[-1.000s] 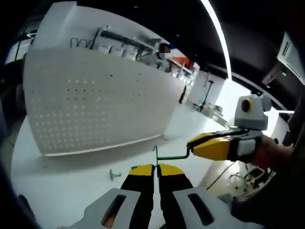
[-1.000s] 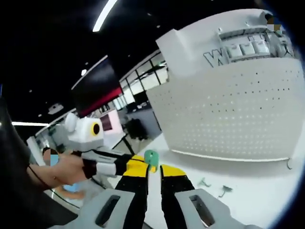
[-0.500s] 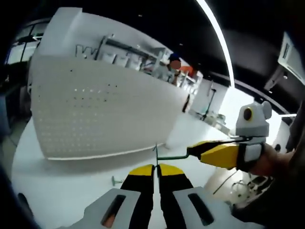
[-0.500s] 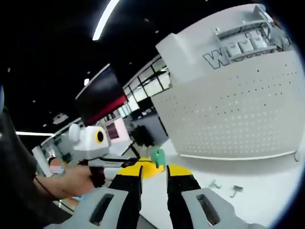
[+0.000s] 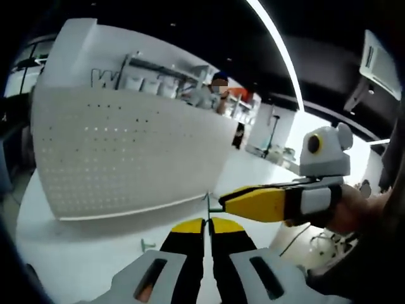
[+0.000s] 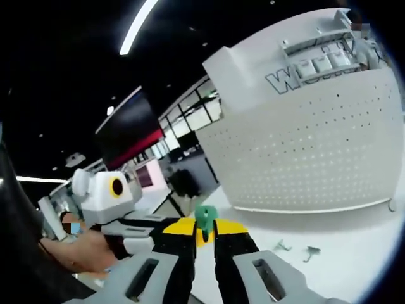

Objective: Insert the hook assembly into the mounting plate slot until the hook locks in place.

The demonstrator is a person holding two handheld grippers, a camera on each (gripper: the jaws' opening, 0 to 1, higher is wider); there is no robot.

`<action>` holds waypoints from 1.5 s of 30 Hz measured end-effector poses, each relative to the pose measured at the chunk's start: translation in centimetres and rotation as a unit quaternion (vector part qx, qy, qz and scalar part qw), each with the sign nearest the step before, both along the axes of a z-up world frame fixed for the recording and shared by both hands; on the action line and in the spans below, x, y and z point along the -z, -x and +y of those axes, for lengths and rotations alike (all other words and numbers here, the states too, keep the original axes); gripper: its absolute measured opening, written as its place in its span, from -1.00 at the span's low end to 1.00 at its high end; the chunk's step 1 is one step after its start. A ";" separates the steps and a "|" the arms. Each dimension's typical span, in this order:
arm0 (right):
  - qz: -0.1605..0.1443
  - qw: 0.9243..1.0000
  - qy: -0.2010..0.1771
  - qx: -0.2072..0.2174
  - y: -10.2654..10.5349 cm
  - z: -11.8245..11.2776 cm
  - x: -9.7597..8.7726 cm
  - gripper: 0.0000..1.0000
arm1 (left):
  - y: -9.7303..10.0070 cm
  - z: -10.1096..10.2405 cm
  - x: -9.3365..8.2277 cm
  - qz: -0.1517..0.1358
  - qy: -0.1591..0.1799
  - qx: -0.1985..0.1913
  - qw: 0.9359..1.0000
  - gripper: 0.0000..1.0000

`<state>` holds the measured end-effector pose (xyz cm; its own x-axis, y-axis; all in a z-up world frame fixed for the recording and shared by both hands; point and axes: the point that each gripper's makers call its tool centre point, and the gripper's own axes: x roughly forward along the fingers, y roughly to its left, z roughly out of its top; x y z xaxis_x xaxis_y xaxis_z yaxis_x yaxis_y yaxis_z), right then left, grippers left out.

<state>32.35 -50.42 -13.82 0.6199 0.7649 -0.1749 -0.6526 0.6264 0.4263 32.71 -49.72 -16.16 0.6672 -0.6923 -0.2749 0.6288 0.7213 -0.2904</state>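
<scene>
Hook [image 6: 204, 217] sits pinched between both grippers' closed jaws, probably steadying it before the far pegboard [image 5: 126, 149].

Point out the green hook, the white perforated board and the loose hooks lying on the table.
green hook [image 6: 204, 216]: right gripper view, its rounded end above the fingers.
perforated board [image 6: 316, 158]: right gripper view, middle of its holed face.
loose hooks [image 6: 310, 252]: right gripper view, the right-hand one on the table.
</scene>
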 end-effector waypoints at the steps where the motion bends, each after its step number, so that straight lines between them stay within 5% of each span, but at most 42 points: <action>1: 0.003 1.000 -0.001 0.002 -0.1 0.0 0.1 -0.86 | 0.0 0.0 -0.1 -0.001 0.001 0.000 1.000 -0.96; 21: 0.034 0.999 -0.036 0.006 -0.5 1.1 -0.1 -0.96 | -0.2 0.6 -0.7 -0.037 -0.035 -0.011 0.999 -0.97; 32: 0.020 1.000 -0.004 0.004 -0.3 1.3 0.8 -0.99 | 0.0 0.6 0.2 -0.056 -0.074 0.008 0.996 -0.93; 37: 0.015 1.000 -0.001 0.005 -0.2 1.2 0.8 -0.99 | 0.1 0.7 0.2 -0.048 -0.047 0.015 0.998 -0.90; 45: 0.005 1.000 0.009 0.008 0.2 1.0 1.0 -0.99 | 0.6 0.7 0.6 -0.058 -0.066 0.021 0.996 -0.75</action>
<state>32.12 -49.47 -14.81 0.6300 0.7515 -0.1959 -0.6380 0.6447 0.4211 32.07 -48.99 -16.78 0.6710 -0.6834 -0.2877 0.6834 0.7205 -0.1176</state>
